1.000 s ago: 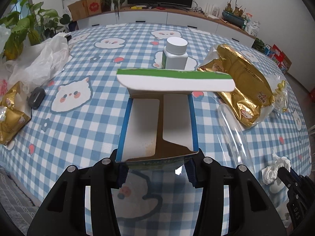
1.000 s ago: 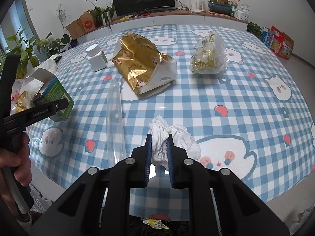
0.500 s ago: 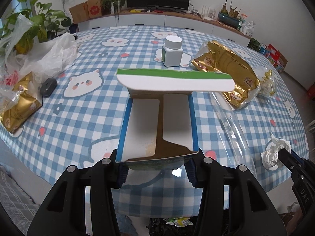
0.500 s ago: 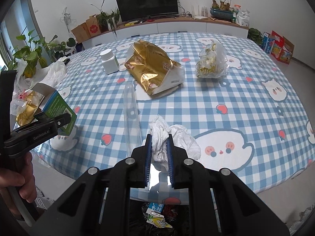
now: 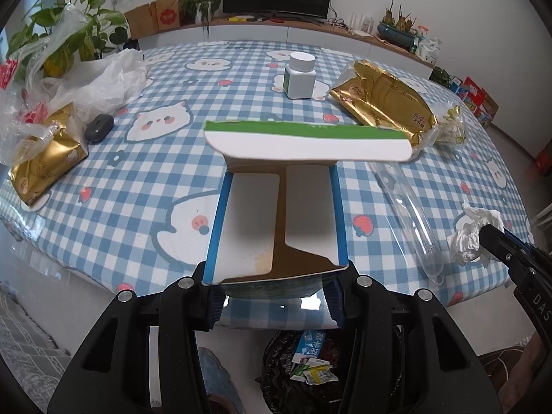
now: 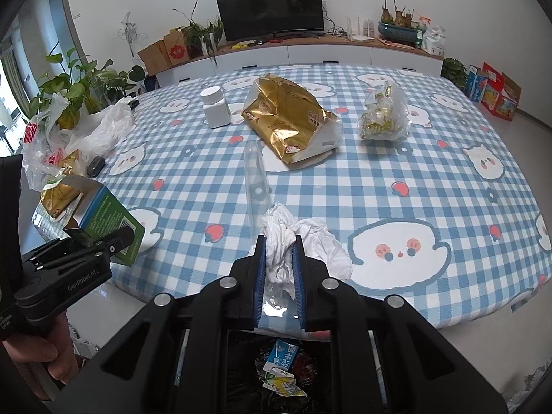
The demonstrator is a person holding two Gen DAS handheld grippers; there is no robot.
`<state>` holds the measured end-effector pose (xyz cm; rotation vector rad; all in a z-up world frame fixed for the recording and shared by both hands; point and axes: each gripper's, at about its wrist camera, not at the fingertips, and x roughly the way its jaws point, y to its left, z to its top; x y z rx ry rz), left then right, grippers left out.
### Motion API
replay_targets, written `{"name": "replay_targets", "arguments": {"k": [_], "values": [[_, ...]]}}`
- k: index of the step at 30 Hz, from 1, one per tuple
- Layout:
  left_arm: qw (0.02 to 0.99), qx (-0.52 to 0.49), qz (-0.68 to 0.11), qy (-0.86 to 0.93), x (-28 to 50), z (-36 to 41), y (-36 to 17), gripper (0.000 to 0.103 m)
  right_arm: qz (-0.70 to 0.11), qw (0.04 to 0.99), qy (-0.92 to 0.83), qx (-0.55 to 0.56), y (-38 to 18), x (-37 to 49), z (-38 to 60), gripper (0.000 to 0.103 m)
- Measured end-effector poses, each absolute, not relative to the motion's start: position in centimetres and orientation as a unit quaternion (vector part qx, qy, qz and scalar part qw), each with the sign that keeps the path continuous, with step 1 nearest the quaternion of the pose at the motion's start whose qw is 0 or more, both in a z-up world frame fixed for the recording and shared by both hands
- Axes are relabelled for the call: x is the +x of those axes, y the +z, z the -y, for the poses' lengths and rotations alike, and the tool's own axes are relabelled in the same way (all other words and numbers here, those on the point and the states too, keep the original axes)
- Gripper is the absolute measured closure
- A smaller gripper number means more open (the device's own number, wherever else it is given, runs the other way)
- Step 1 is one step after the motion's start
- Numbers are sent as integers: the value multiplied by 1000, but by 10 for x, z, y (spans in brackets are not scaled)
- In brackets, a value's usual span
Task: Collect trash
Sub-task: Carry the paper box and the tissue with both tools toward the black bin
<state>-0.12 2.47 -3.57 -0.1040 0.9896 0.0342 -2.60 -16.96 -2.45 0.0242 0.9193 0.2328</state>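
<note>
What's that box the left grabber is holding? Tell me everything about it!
The small cardboard box is green with blue edges and printed text on its side. Its inside looks white and brown. Its top is open, with one flap sticking out flat. The left gripper pinches its bottom end between both fingers, holding it in the air at the table edge, tilted, above the black trash bag.

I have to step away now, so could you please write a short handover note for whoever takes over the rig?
Left tool: shut on the open green carton, held near the table edge.
Right tool: shut on the crumpled tissue, also at the edge.
Black trash bag sits on the floor below both, with some wrappers already in it.
Left on the checked table: white bottle, large gold bag, clear tube, clear bag of wrappers, small gold pack.
Next: probably drop both items into the bag.
</note>
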Motion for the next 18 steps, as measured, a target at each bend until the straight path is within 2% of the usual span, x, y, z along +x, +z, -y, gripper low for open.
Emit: {"name": "replay_targets", "arguments": {"k": [18], "values": [[867,-58,-494,26,-60,-33,-62,57,-456,882,123,-2,-36,-61,151,90]]}}
